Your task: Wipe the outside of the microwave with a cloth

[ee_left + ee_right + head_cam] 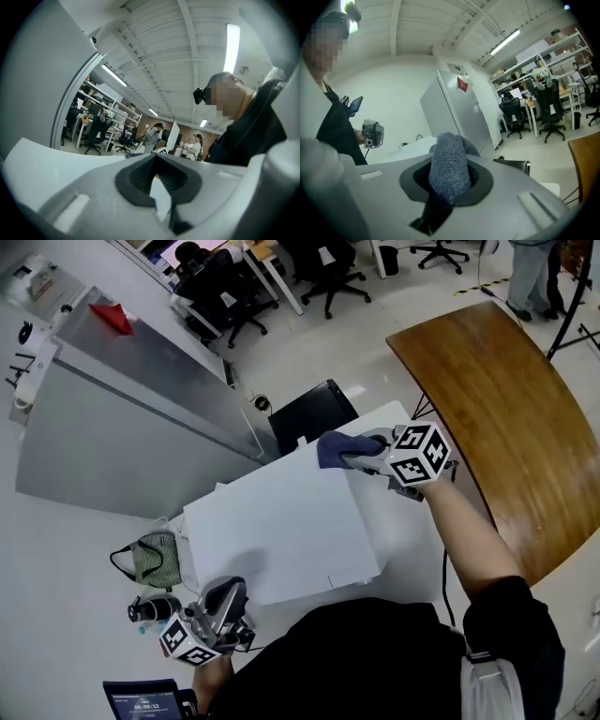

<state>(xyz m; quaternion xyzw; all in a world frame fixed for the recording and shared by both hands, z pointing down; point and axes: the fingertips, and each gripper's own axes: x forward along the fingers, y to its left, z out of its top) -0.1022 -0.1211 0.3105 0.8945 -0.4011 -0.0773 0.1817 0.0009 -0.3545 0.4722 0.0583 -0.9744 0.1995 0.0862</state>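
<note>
The microwave [281, 521] is a white box whose flat top fills the middle of the head view. A dark blue cloth [336, 448] lies bunched at its far right corner, and my right gripper [364, 458] is shut on it. In the right gripper view the knitted cloth [449, 164] bulges up between the jaws and hides the tips. My left gripper [225, 598] hangs off the microwave's near left corner, shut with nothing in it. The left gripper view has the jaw pads [140, 176] meeting at the tip, over a white surface.
A grey fridge [141, 418] with a red tag stands to the far left. A curved wooden table [506, 418] lies to the right. A black box [314, 413] sits behind the microwave. A green pouch [155, 559] and a small black device [150, 608] lie at its left.
</note>
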